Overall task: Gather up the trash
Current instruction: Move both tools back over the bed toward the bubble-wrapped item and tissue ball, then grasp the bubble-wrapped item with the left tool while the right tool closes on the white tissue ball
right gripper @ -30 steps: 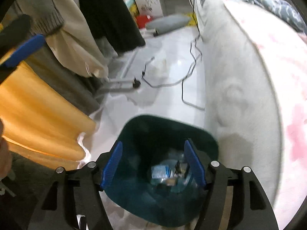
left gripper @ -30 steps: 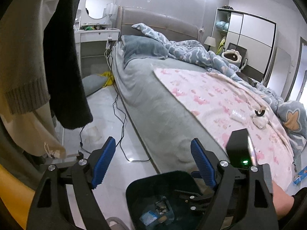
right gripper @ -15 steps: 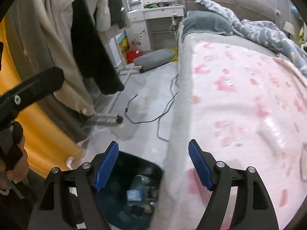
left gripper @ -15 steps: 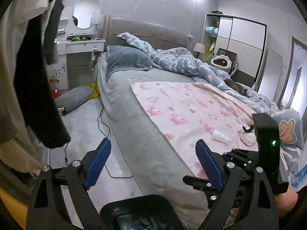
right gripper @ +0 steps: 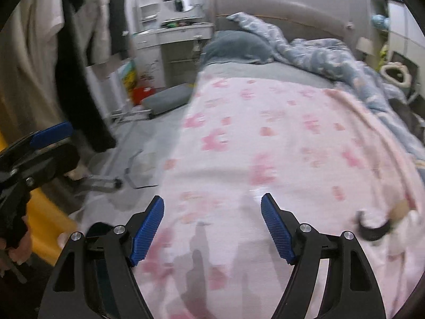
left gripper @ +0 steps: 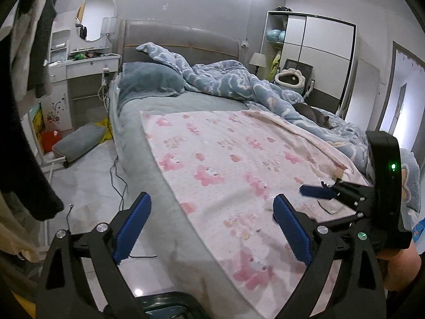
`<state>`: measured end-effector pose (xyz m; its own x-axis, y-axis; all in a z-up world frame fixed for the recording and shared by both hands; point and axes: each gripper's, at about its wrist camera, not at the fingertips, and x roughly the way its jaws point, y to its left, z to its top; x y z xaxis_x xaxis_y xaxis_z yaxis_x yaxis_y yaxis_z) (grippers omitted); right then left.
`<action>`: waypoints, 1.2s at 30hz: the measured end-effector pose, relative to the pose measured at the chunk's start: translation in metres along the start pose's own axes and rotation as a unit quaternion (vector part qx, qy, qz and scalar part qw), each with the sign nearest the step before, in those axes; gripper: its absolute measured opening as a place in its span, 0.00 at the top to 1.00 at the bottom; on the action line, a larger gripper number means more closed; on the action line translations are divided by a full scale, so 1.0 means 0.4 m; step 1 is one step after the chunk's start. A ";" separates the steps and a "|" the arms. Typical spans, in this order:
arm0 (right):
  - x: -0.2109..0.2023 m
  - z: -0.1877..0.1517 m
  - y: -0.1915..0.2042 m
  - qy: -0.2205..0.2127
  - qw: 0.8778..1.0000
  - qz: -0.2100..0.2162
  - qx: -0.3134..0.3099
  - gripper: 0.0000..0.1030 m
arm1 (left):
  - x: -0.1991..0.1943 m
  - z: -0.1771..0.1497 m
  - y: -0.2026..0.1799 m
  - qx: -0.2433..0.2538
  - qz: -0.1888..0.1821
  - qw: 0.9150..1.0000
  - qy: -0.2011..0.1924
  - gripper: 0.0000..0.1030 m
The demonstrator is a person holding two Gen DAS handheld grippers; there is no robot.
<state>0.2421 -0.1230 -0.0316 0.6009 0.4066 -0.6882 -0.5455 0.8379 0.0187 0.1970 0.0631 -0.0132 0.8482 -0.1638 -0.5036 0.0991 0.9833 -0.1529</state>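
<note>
Looked across a bed (left gripper: pixel 148 178) in grey sheeting, with a pink printed blanket (left gripper: pixel 225 154) laid flat over the near half and a blue quilt (left gripper: pixel 239 79) bunched toward the padded headboard. Took in a white dressing table (left gripper: pixel 85 66) with a round mirror at the left, hanging clothes (left gripper: pixel 21 172) beside it, cables on the pale floor (left gripper: pixel 87 186) and a wardrobe (left gripper: pixel 318 53) at the far right.

Showed only the rim of the dark bin (left gripper: pixel 164 301), low against the bed's edge. Caught a small clear scrap (right gripper: pixel 256 192), blurred, on the blanket.

Held the left gripper (left gripper: pixel 211 198) and the right gripper (right gripper: pixel 212 198) tilted down over the blanket, side by side. Had just been opening on both; stood spread apart, clamping nothing.
</note>
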 end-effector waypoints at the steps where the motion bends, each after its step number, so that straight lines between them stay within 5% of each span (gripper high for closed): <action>1: -0.003 0.000 -0.022 -0.005 1.000 -0.021 0.006 0.26 | 0.011 0.001 -0.007 0.001 -0.001 1.000 0.002 0.08; 11: -0.015 -0.024 -0.192 -0.019 0.987 -0.145 0.062 0.24 | 0.095 0.000 -0.050 0.006 -0.006 1.000 0.022 0.08; 20: -0.024 -0.055 -0.265 -0.021 0.976 -0.200 0.084 0.24 | 0.138 0.002 -0.064 -0.001 -0.013 0.999 0.033 0.08; 26: -0.009 -0.064 -0.294 -0.005 0.975 -0.204 0.089 0.24 | 0.172 0.003 -0.081 -0.001 -0.018 0.999 0.043 0.08; 36: -0.004 -0.081 -0.336 0.011 0.975 -0.194 0.109 0.49 | 0.229 -0.018 -0.126 0.026 -0.022 0.997 0.066 0.08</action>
<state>0.2955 -0.2481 -0.0565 0.7230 0.0379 -0.6898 -0.1411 0.9855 -0.0938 0.2660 -0.0021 -0.0577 0.7674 -0.2123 -0.6051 0.1647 0.9772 -0.1339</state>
